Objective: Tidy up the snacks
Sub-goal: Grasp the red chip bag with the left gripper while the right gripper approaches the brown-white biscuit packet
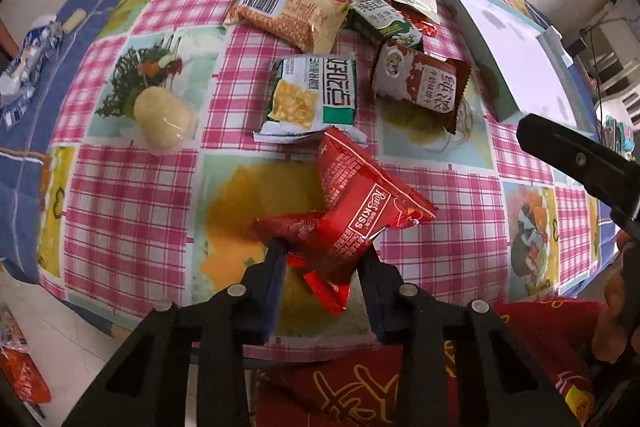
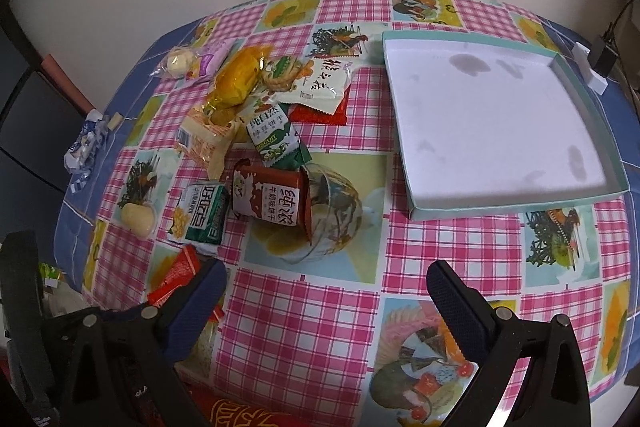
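Observation:
My left gripper (image 1: 323,251) is shut on a crumpled red snack packet (image 1: 360,203) near the front edge of the checked tablecloth; the packet's red corner (image 2: 176,279) also shows in the right wrist view. Just beyond it lie a green-and-white packet (image 1: 312,95) and a brown-and-white packet (image 1: 420,83). Further back is a pile with an orange cracker packet (image 1: 288,15). My right gripper (image 2: 325,273) hangs open over bare cloth with nothing between its fingers. A shallow white box with a teal rim (image 2: 480,211) lies at the back right and holds nothing.
A pale wrapped round snack (image 1: 164,115) sits alone at the left. A blue-and-white wrapper (image 1: 24,67) lies by the table's left edge. A small white block (image 2: 592,75) and cables are behind the box. The person's red clothing (image 1: 360,387) is at the front edge.

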